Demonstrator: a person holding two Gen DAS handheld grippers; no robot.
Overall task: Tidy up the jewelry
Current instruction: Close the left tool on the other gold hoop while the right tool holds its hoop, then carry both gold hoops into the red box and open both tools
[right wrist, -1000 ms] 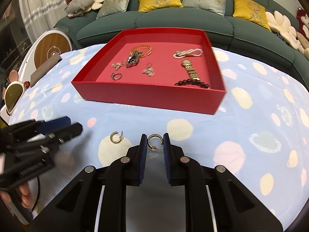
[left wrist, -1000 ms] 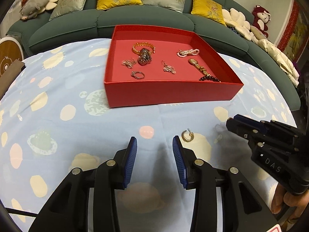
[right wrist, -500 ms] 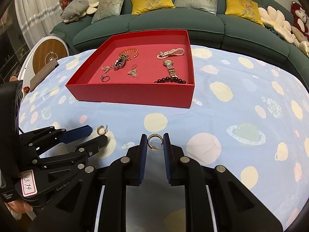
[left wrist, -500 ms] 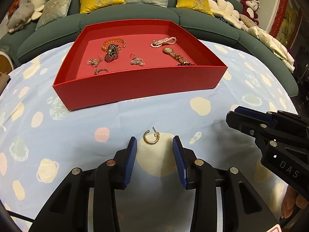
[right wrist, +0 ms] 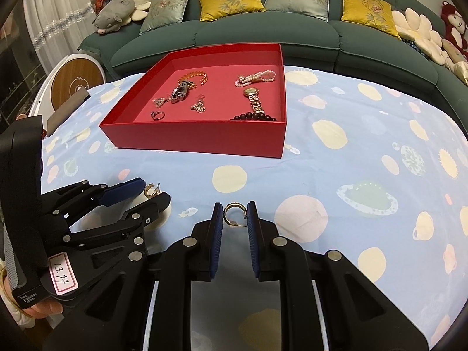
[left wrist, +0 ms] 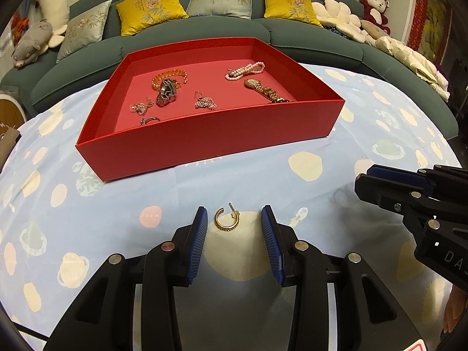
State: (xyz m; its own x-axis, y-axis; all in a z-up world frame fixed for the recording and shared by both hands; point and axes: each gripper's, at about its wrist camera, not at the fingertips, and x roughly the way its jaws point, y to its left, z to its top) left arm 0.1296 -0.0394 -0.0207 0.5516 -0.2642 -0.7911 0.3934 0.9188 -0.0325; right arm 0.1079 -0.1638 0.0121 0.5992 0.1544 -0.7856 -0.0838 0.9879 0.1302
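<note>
Right wrist view alone shows dark beads [right wrist: 254, 116] inside red tray [right wrist: 204, 140].

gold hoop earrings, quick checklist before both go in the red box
1. Right gripper shut on its hoop earring: ok.
2. Left gripper straddles the other hoop earring: ok.
3. Left pads touching that hoop: not ok, gaps on both sides.
4. Red box has bare floor for two more pieces: ok.
5. Cloth path to the box unobstructed: ok.
</note>
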